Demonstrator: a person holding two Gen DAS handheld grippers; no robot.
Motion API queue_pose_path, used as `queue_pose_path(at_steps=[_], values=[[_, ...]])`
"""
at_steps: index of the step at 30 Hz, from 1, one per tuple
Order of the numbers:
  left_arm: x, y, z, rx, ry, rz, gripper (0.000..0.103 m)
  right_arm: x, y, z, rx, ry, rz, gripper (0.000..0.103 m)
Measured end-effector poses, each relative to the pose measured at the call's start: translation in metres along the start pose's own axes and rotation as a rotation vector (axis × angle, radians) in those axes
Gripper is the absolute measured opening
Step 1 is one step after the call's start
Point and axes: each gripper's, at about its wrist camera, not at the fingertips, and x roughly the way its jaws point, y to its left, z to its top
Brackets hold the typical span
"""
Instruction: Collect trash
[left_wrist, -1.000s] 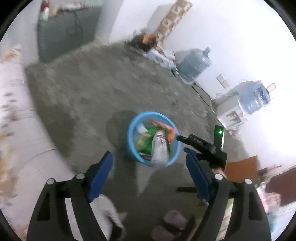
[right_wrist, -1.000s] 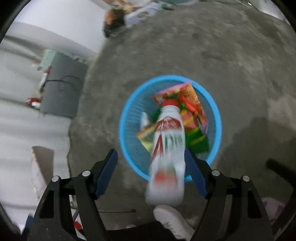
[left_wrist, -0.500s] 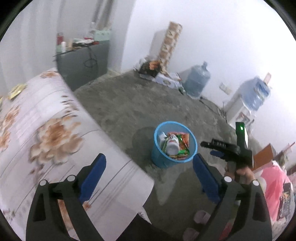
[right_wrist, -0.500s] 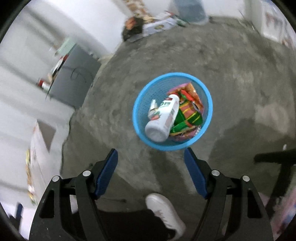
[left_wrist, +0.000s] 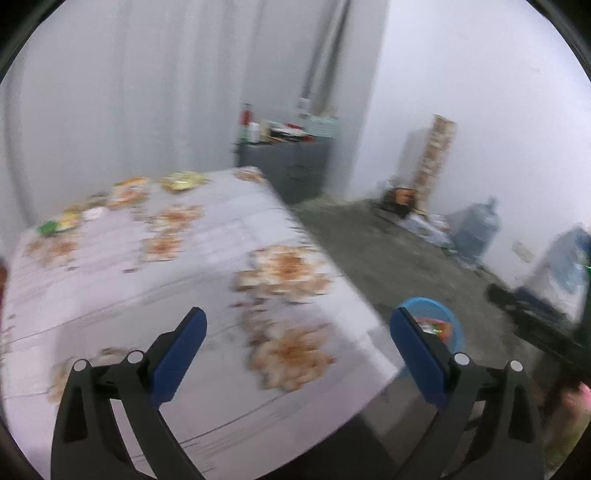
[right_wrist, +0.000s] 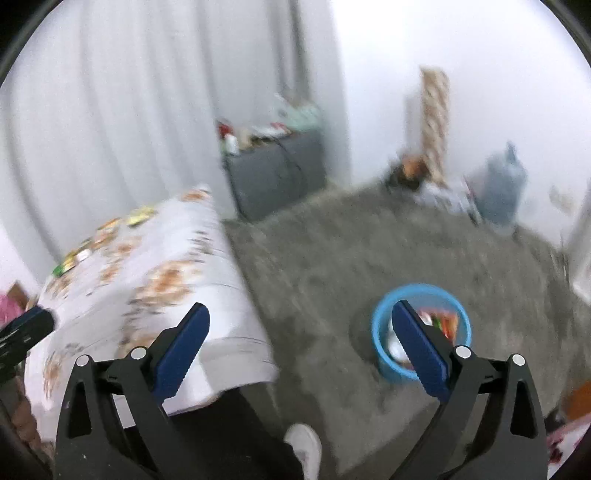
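The blue trash basket (right_wrist: 380, 325) stands on the grey floor with wrappers and a white bottle inside; it also shows in the left wrist view (left_wrist: 452, 328), partly behind my finger. Several wrappers (left_wrist: 122, 194) lie at the far side of the flowered table (left_wrist: 207, 258); they also show in the right wrist view (right_wrist: 107, 229). My left gripper (left_wrist: 297, 343) is open and empty above the table's near corner. My right gripper (right_wrist: 299, 339) is open and empty above the floor between table and basket. Both views are blurred.
A grey cabinet (left_wrist: 291, 166) with clutter on top stands against the curtain. Water jugs (left_wrist: 476, 230) and boxes line the right wall. The right gripper's body (left_wrist: 535, 325) shows at the right edge. A white shoe (right_wrist: 304, 448) is below.
The white bottle fell from the right gripper into the basket. Both grippers then swung up and left, away from the basket, bringing the table and its wrappers into view.
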Motion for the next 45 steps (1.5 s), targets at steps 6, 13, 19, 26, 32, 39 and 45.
queue_pose_path(at_steps=[6,13,19,26,32,39,45], values=[[-0.020,0.019,-0.024,-0.022,0.007,0.130,0.097,-0.029,0.061,-0.014,-0.168,-0.086,0.007,0.095],[-0.027,0.031,-0.059,-0.065,0.114,0.235,0.097,-0.023,0.105,-0.037,-0.243,0.075,0.001,0.095],[-0.019,0.033,-0.078,-0.068,0.212,0.302,0.097,-0.008,0.117,-0.063,-0.302,0.232,-0.004,0.095],[-0.020,0.029,-0.075,-0.045,0.197,0.313,0.097,0.001,0.109,-0.066,-0.249,0.267,0.014,0.095],[-0.015,0.019,-0.072,-0.009,0.205,0.309,0.097,0.006,0.099,-0.067,-0.212,0.264,-0.008,0.095],[-0.012,0.018,-0.071,-0.008,0.212,0.324,0.097,0.011,0.090,-0.063,-0.191,0.264,-0.015,0.095],[-0.012,0.018,-0.071,-0.007,0.222,0.336,0.097,0.011,0.084,-0.059,-0.173,0.253,-0.020,0.095]])
